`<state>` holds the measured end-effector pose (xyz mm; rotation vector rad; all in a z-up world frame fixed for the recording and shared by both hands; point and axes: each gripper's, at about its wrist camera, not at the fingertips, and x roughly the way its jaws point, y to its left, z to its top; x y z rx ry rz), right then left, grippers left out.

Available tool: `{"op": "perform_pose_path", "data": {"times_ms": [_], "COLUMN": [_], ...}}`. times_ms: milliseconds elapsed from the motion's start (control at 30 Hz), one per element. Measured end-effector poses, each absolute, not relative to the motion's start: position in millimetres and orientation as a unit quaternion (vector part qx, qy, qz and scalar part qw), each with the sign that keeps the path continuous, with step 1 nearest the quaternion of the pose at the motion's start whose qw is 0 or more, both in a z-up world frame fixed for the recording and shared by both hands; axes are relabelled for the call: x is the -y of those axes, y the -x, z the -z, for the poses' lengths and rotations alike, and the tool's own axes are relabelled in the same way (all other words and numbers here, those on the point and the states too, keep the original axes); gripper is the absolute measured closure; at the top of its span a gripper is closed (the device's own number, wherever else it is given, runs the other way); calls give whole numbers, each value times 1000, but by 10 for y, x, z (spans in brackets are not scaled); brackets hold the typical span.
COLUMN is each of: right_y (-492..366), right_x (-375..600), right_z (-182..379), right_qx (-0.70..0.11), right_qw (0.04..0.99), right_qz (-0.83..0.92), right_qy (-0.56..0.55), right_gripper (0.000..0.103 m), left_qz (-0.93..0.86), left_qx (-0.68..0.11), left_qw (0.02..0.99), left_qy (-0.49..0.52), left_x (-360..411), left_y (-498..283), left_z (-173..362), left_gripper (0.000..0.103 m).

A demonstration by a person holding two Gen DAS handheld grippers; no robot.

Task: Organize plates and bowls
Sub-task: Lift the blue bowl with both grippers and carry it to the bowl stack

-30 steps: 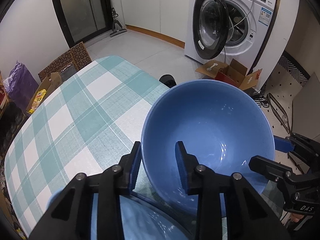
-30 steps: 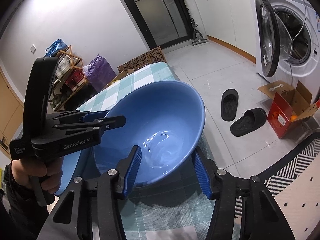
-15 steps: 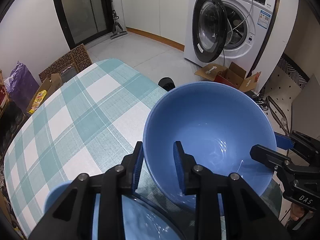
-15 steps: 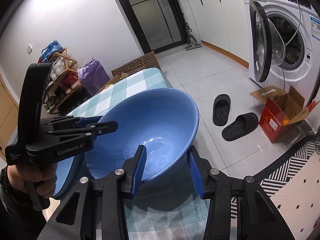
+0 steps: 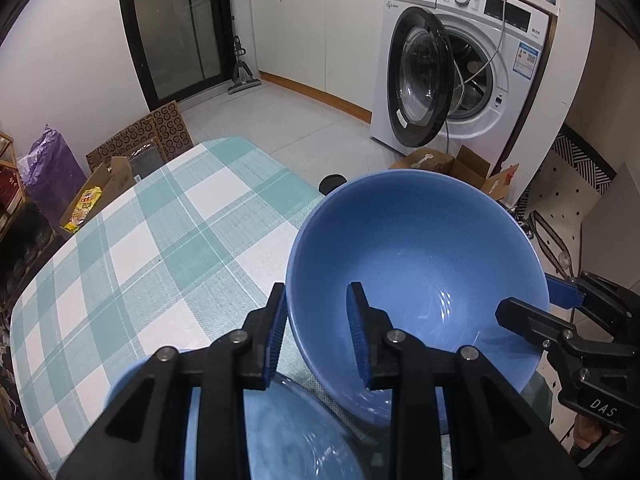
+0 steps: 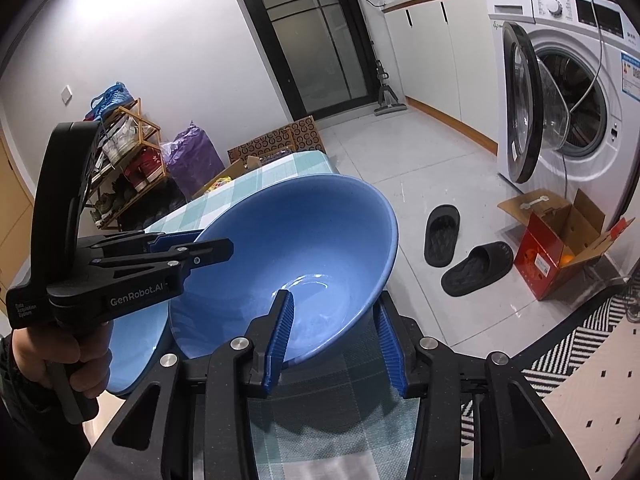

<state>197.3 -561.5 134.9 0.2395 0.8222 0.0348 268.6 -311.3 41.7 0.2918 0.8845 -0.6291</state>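
— Two grippers on one bowl, is that right? Start with the big things.

— Biggest is the table [image 5: 132, 248], under a teal-and-white checked cloth. Beyond it on the floor stands a washing machine [image 5: 480, 76] with its door swung open, then an open cardboard box [image 6: 560, 248] and a pair of black slippers [image 6: 460, 248].

— And the dishes?

— A large blue bowl [image 5: 416, 272] is tilted up over the near corner of the table, its opening facing the cameras. Just below it lies a second blue dish [image 5: 280, 432], a plate or shallow bowl (mostly hidden behind the gripper, so I cannot tell which). In the right wrist view its edge [image 6: 136, 356] shows to the left of the bowl, touching or nearly so.

— The left gripper?

— The left gripper [image 5: 316, 332] is clamped on the bowl's rim, one blue pad outside the wall and one inside. A hand [image 6: 76, 364] grips its handle.

— The right gripper?

— The right gripper [image 6: 332, 340] straddles the opposite rim: the left finger [image 6: 280, 336] sits inside the bowl, the other outside below the wall. Its jaws have just been closing with the rim between them; whether both pads actually press on it I cannot tell.
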Motion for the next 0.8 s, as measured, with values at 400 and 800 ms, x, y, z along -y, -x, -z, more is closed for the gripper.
{"op": "perform_pose_path", "data": {"times_ms": [400, 800], "right_y": [-1832, -1701], "right_x": [5568, 5434], "right_z": [-1564, -1768], "right_qx": [-373, -350], "right_qw": [922, 932], "right_qz": [-13, -30], "right_qy": [-106, -94], "right_gripper": [60, 60], "left_qz": [296, 285], "left_qx": [-394, -373], "left_qw": [860, 875], "left_qy": [-132, -120], "left_x": [3060, 2845], "left_y": [-2548, -2385], "left_z": [-624, -829], "left_gripper": [75, 75]}}
